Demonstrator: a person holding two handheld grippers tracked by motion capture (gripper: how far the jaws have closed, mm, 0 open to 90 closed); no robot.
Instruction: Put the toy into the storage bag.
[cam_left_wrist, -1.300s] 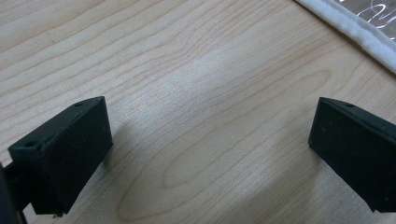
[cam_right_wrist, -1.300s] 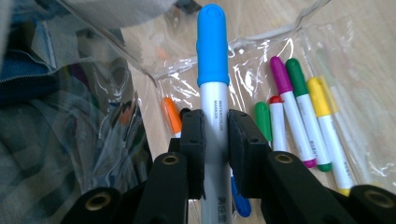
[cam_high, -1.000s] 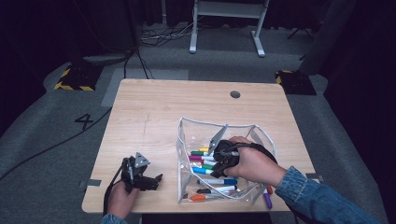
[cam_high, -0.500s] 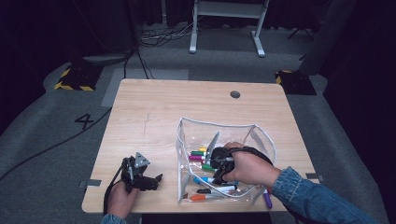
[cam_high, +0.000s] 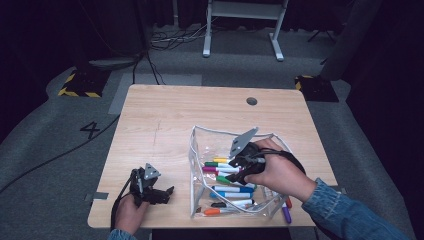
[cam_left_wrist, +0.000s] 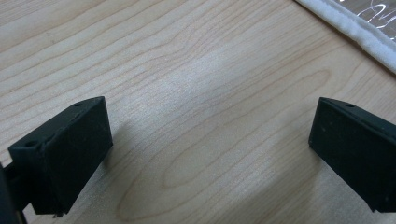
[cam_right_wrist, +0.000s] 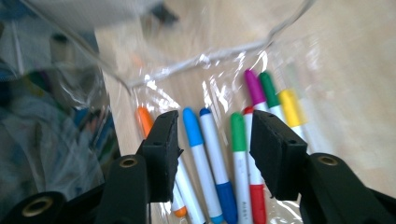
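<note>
A clear plastic pouch (cam_high: 194, 150) stands open on the wooden table (cam_high: 165, 120), with several coloured markers (cam_high: 231, 191) lying in it. My right gripper (cam_high: 234, 174) reaches into the pouch from the right. In the right gripper view its jaws (cam_right_wrist: 215, 135) have just been opening and stand open with nothing gripped. Under the gap lie a blue marker (cam_right_wrist: 196, 140) and a green marker (cam_right_wrist: 238, 140). My left gripper (cam_high: 166, 192) rests near the table's front left edge. Its jaws (cam_left_wrist: 210, 140) are wide open over bare wood.
A purple marker (cam_high: 286, 213) lies outside the pouch at the front right edge. The pouch's white edge (cam_left_wrist: 355, 28) is just beyond the left gripper. A round cable hole (cam_high: 251, 101) sits at the table's far side.
My right hand dipped toward the front of the pouch, then lifted back up and slightly away. The left hand and gripper have not moved.
</note>
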